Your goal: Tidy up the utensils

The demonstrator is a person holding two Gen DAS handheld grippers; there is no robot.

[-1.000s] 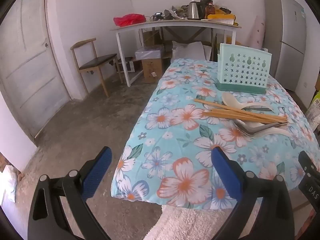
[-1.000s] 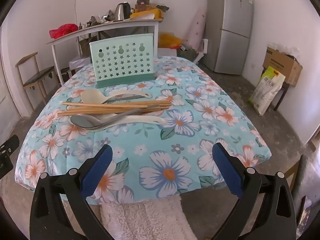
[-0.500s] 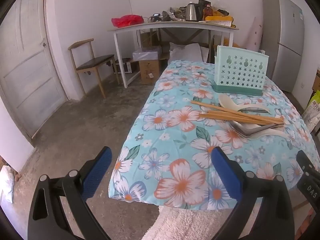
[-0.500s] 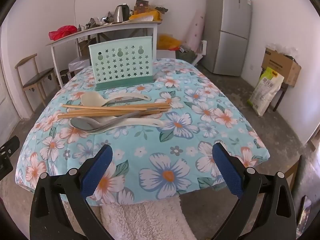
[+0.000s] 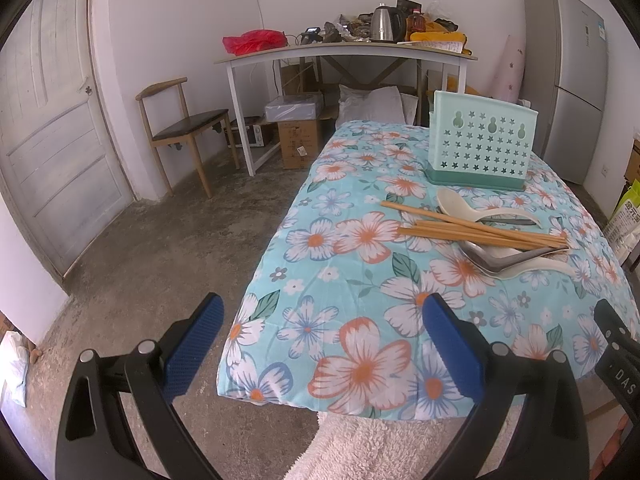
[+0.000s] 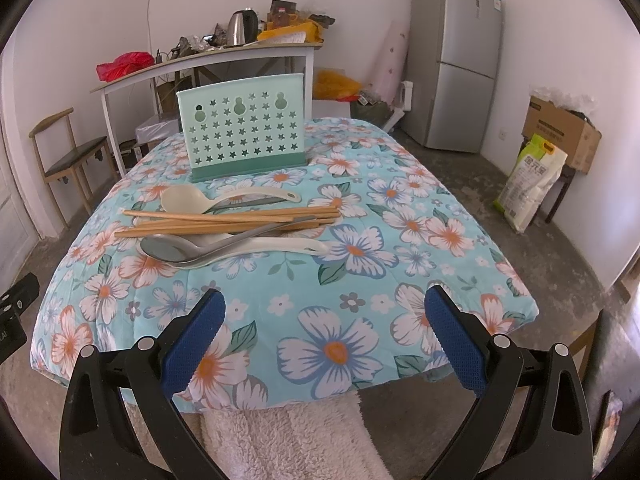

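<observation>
- White walls, a grey fridge [image 6: 456, 56] and a cluttered side desk [image 5: 344, 46] frame the room; in front of me is the table [image 6: 360, 312] under a floral cloth.
- My left hand-held gripper [image 5: 320, 340] hangs off the table's near left corner, jaws spread wide, nothing between them.
- My right hand-held gripper [image 6: 324, 332] hovers over the near edge, equally wide apart and empty.
- All the utensils lie in one loose pile mid-table: wooden chopsticks [image 6: 228, 218] across a cream spoon [image 6: 188, 198], with a metal spoon [image 6: 168, 249] resting on a second cream spoon [image 6: 280, 245] on the near side.
- Behind them the green star-punched holder [image 6: 244, 136] stands upright, near the pile but apart from it.
- By my reading nothing is sorted yet; I see nothing in the holder, and every piece is left to move.
</observation>
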